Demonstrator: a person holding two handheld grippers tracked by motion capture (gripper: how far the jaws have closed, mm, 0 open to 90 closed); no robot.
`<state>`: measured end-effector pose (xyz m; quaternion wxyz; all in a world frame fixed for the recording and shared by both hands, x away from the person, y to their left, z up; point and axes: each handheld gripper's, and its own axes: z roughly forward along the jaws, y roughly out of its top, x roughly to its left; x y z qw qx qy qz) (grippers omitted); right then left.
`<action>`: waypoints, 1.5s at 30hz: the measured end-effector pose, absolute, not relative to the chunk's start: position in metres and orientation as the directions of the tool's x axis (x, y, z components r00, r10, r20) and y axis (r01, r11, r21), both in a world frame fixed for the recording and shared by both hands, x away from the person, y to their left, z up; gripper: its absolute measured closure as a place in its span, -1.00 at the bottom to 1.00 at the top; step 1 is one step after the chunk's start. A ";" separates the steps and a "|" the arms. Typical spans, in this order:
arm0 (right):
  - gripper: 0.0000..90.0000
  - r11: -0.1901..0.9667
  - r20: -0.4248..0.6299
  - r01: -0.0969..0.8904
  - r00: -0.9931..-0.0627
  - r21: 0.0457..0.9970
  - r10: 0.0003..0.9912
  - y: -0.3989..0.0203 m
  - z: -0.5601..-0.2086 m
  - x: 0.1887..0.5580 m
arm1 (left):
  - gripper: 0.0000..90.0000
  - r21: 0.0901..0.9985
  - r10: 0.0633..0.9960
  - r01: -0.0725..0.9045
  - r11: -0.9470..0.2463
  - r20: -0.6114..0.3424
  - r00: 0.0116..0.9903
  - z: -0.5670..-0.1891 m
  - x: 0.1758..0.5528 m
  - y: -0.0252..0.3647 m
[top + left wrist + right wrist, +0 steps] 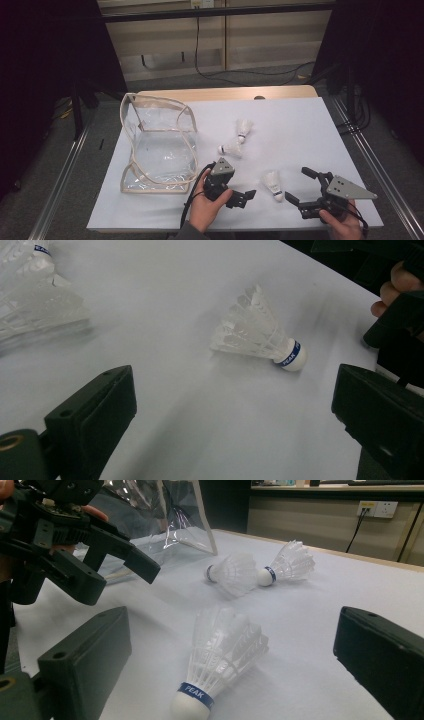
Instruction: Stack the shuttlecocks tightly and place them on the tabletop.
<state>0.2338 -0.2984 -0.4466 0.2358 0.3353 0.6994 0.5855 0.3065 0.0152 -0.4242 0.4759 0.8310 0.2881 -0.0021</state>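
Observation:
Three white shuttlecocks lie on the white sheet [300, 125]. The nearest shuttlecock [273, 184] lies on its side between my two grippers, cork toward the table's front edge. My left gripper [245, 198] is open just left of it, and the same shuttlecock [260, 332] lies a little beyond its jaws. My right gripper [301, 186] is open just right of it; in the right gripper view the shuttlecock [220, 650] lies between the spread jaws, untouched. Two more shuttlecocks [243, 129] [231, 148] lie together farther back. A clear plastic bag [160, 145] stands open at the left.
The bag [170, 520] has stiff beige edging and stands behind my left gripper [120, 565]. The table's front edge runs just below both hands. Metal rails flank the table, and cables lie on the floor beyond the far edge.

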 end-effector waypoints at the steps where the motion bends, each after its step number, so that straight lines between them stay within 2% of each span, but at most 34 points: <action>1: -0.97 0.091 0.062 0.193 -0.664 0.977 0.745 -0.298 -0.447 0.234 | -0.90 0.789 0.472 0.477 -0.387 -0.275 0.838 -0.424 0.306 0.015; 12: -0.97 0.095 0.057 0.190 -0.666 0.977 0.744 -0.298 -0.447 0.234 | -0.90 0.795 0.446 0.480 -0.371 -0.301 0.843 -0.426 0.302 0.021; 45: -0.97 0.110 0.049 0.191 -0.671 0.975 0.740 -0.295 -0.447 0.233 | -0.91 0.814 0.369 0.431 -0.390 -0.290 0.883 -0.425 0.286 0.050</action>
